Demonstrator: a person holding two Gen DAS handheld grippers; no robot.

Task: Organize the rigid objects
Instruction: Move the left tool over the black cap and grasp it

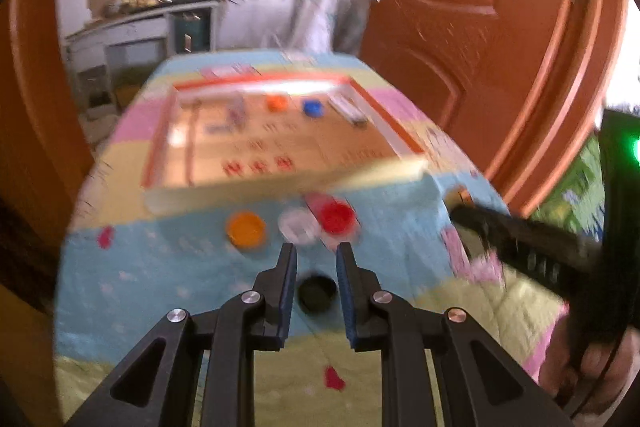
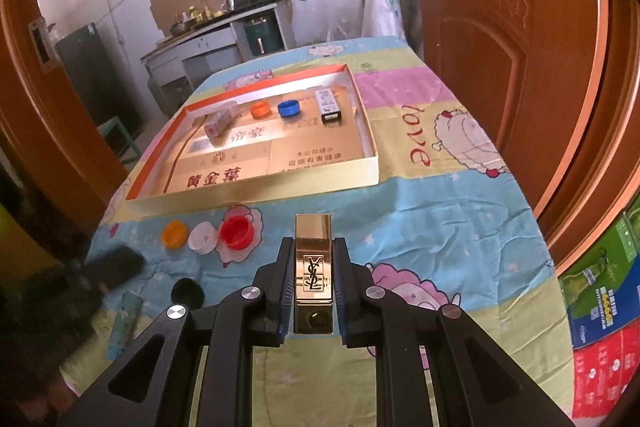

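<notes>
Nearest the right wrist camera, the right gripper (image 2: 313,247) is clenched on a gold rectangular case (image 2: 313,267) bearing an embossed monogram, its blue-lined pads pressed to the case's two long sides above the cartoon-print tablecloth (image 2: 440,219). In the blurred left wrist view, the left gripper (image 1: 316,251) is closed as far as it goes and grasps nothing; a black cap (image 1: 316,293) lies on the cloth beneath the narrow gap between its fingers. Just beyond, a row of three caps sits near the table's front: an orange cap (image 2: 174,233) at left, a white cap (image 2: 204,235) in the middle and a red cap (image 2: 237,231) at right, the white one touching the red. Farther back rests a shallow cardboard tray (image 2: 256,193) with orange-edged walls. Along its far side lie a pale small box (image 2: 219,121) at left, then a second orange cap (image 2: 260,109), a blue cap (image 2: 289,108) and a white-and-black box (image 2: 329,107) at right. A kitchen counter (image 2: 200,35) lines the far wall, with a brown wooden door (image 2: 500,27) at right.
</notes>
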